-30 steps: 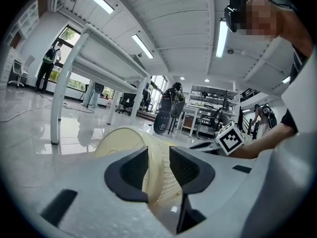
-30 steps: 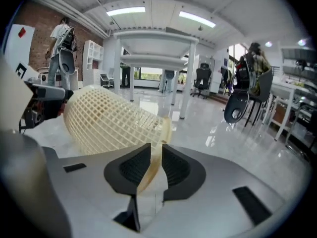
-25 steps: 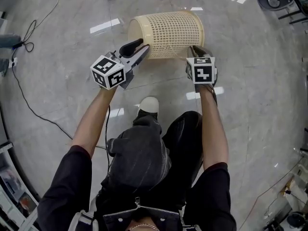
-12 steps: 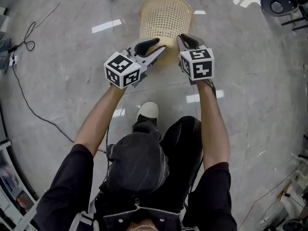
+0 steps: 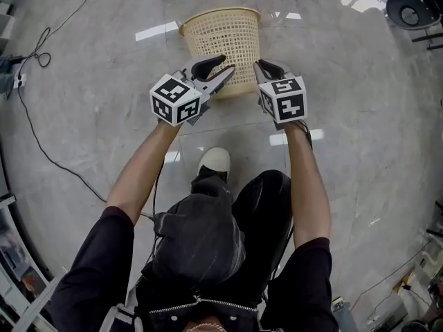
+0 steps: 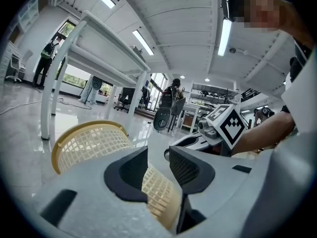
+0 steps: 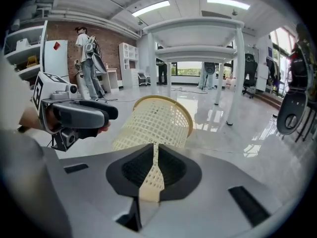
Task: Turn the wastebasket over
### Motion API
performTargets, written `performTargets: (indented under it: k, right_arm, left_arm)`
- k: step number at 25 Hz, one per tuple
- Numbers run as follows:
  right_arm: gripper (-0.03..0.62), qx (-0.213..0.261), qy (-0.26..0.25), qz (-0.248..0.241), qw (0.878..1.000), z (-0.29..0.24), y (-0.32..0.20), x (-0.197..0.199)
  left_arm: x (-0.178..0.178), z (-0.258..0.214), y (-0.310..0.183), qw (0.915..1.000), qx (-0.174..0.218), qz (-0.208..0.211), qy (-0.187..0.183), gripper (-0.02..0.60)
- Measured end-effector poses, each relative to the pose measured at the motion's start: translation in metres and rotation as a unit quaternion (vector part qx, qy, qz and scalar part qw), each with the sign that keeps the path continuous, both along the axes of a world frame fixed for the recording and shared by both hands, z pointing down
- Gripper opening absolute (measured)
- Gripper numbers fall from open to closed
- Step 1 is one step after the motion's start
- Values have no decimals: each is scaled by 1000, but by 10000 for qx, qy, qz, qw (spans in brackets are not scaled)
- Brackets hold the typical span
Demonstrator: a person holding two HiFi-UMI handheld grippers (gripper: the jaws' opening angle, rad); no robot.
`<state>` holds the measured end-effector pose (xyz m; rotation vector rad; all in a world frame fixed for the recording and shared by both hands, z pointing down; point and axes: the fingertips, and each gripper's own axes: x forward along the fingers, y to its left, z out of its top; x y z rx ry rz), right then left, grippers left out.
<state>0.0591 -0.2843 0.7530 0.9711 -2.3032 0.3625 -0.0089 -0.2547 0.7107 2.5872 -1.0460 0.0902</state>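
The wastebasket (image 5: 223,37) sits mouth-up on the floor (image 5: 90,81), its long axis leaning away and its narrow base end toward both claws. The left claw (image 5: 228,62), half open, grips its lower wall. The right claw (image 5: 259,68), whose jaws have just been closing, pinches the mesh.

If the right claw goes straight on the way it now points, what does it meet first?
The basket. The right claw, whose jaws have just been closing, is shut on its mesh wall, and the rest of the basket stands directly ahead, so it would probably press into that first.
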Motion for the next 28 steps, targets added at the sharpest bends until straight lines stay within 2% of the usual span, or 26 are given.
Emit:
performTargets:
  k: [5, 6, 7, 8, 13, 16, 20, 25, 28]
  right_arm:
    - [35, 62, 137, -251, 9996, 4, 4, -14]
    - [35, 122, 144, -298, 9994, 1, 1, -18]
    - [35, 194, 149, -357, 9991, -4, -1, -23]
    - [35, 273, 161, -428, 9986, -8, -3, -28]
    - [37, 674, 352, -951, 9926, -29, -23, -69]
    - [37, 1056, 730, -1454, 9810, -40, -39, -104]
    - [55, 1524, 1300, -2195, 9548, -50, -61, -156]
    - [81, 1492, 1543, -2731, 9377, -53, -83, -204]
    - [92, 1190, 1584, -2981, 9338, -45, -87, -215]
  left_arm:
    - [-15, 17, 7, 9998, -64, -148, -112, 134]
    - [-19, 19, 8, 9995, -25, -243, -194, 106]
    - [-24, 22, 9, 9989, 11, -349, -301, 37]
    - [-28, 26, 10, 9983, 21, -430, -389, 3]
    - [-38, 49, 24, 9974, -349, -347, -518, 3]
    - [-45, 62, 33, 9961, -452, -254, -714, 3]
    - [-56, 67, 39, 9960, -487, -308, -682, 3]
    - [-65, 71, 40, 9963, -539, -322, -587, 3]
    - [-67, 70, 41, 9963, -581, -295, -562, 3]
